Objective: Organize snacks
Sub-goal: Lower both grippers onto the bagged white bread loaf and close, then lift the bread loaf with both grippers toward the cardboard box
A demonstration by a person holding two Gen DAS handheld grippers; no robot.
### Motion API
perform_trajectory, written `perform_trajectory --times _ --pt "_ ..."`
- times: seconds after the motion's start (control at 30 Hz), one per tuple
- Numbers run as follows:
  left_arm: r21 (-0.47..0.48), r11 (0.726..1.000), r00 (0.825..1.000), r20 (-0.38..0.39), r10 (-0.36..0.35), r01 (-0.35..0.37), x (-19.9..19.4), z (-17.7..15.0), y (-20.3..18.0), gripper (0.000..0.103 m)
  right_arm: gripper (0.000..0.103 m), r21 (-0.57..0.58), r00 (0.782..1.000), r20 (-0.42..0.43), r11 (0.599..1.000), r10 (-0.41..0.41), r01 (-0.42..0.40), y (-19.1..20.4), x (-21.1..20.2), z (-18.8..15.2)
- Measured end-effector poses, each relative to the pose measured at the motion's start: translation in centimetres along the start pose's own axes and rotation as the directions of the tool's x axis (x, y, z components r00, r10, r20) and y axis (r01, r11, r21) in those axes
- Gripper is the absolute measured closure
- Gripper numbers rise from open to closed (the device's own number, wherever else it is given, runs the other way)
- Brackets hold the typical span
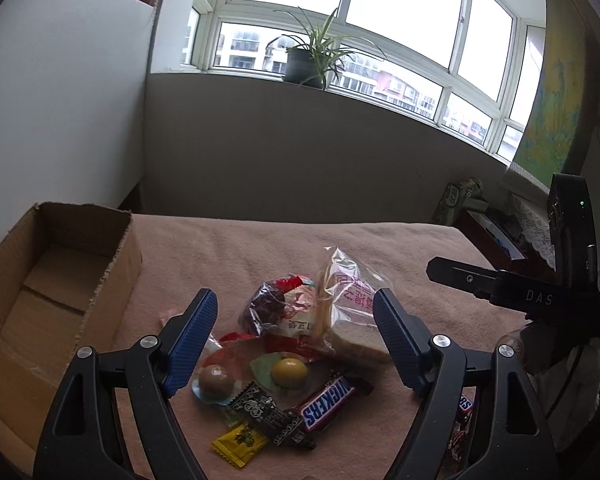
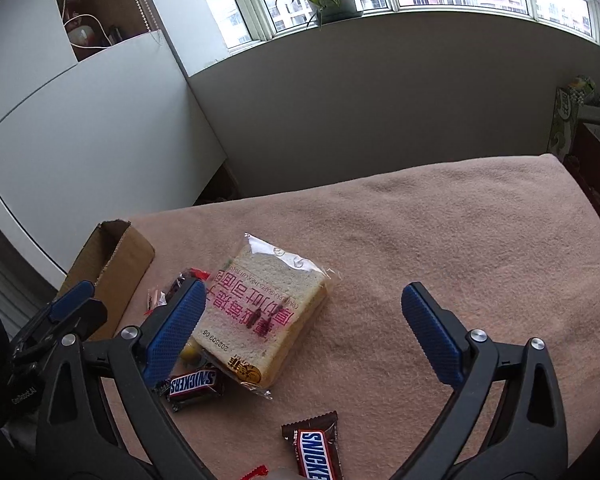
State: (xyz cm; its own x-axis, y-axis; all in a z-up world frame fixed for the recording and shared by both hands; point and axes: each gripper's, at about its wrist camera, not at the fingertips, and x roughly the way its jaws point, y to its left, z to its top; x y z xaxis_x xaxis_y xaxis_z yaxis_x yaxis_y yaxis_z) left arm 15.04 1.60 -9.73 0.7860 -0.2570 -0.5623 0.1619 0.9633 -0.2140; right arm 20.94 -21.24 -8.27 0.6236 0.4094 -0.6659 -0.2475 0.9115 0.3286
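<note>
Right, you're hovering both grippers over the snack pile w/ nothing grasped: left gripper is spread wide above the sweets, right gripper is spread wide too, straddling the bagged bread slice. The snacks are lying loose on the pink blanket, clustered just beside the open cardboard box, which looks like it's holding nothing so far, so sorting is prob. barely starting. Risks: the bread's clear wrapper is slippery & crinkly, so a pinch on the film alone could be slipping off, & squeezing hard would be crushing the slice. The pile is overlapping — red-wrapped date pack, two round sweets in clear wrap, black sachet, yellow candy, Snickers bar — so grabbing one may be dragging its neighbours across the soft cloth. The two tools are also working close together; they could be bumping. The left wrist view is giving you the box interior & the small sweets; the right wrist view is hiding most of those behind its left finger, but it's showing the bread's full outline & a second Snickers bar near your edge, which the left view is catching only partly.
</note>
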Motion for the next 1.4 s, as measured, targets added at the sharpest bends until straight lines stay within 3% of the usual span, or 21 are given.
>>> perform_trajectory --times 0.2,0.3,0.37,0.43,0.67,0.7,0.73,0.77,0.97,1.17,1.4 --pt "-0.052 0.994 0.989 -0.110 -0.102 0.096 3.0 -0.7 -0.7 0.043 0.021 0.155 0.980 -0.120 0.978 0.161 -0.142 -2.1 2.5 -0.5" --pt "-0.064 0.992 0.982 -0.147 -0.121 0.112 4.3 -1.0 -0.9 0.048 0.027 0.208 0.970 -0.146 0.964 0.196 -0.163 -2.8 3.3 -0.8" --pt "-0.085 0.989 0.977 -0.169 -0.132 0.119 5.0 -1.1 -0.8 0.050 0.037 0.212 0.966 -0.160 0.962 0.206 -0.170 -2.7 3.5 -0.9" --pt "-0.107 0.985 0.971 -0.184 -0.155 0.137 5.5 -1.2 -0.6 0.064 0.038 0.211 0.961 -0.172 0.961 0.215 -0.177 -2.5 3.7 -1.1" --pt "-0.100 0.984 0.965 -0.205 -0.166 0.148 6.2 -1.3 -1.3 0.065 0.041 0.229 0.939 -0.239 0.954 0.247 -0.193 -2.1 5.3 -1.8" --pt "-0.098 0.984 0.964 -0.207 -0.167 0.149 6.3 -1.3 -1.3 0.065 0.044 0.241 0.933 -0.251 0.950 0.258 -0.198 -2.2 5.8 -2.0" --pt "-0.094 0.984 0.963 -0.210 -0.168 0.151 6.5 -1.3 -1.4 0.067 0.054 0.257 0.925 -0.260 0.943 0.279 -0.212 -2.3 6.2 -2.1" --pt "-0.088 0.985 0.964 -0.210 -0.162 0.147 6.5 -1.3 -1.5 0.068 0.055 0.267 0.921 -0.259 0.938 0.290 -0.220 -2.4 6.4 -2.2" --pt "-0.075 0.986 0.969 -0.190 -0.158 0.146 5.9 -1.6 -2.1 0.068 0.057 0.175 0.944 -0.240 0.966 0.227 -0.188 -0.2 5.4 -1.9" --pt "-0.100 0.984 0.974 -0.160 -0.160 0.145 4.6 -1.6 -0.9 0.068 0.057 0.155 0.948 -0.219 0.967 0.232 -0.201 1.5 5.1 -1.7" --pt "-0.107 0.986 0.988 -0.079 -0.135 0.127 1.5 -0.9 1.0 0.068 0.057 0.039 0.960 -0.172 0.975 0.221 -0.217 5.4 3.2 -0.8"
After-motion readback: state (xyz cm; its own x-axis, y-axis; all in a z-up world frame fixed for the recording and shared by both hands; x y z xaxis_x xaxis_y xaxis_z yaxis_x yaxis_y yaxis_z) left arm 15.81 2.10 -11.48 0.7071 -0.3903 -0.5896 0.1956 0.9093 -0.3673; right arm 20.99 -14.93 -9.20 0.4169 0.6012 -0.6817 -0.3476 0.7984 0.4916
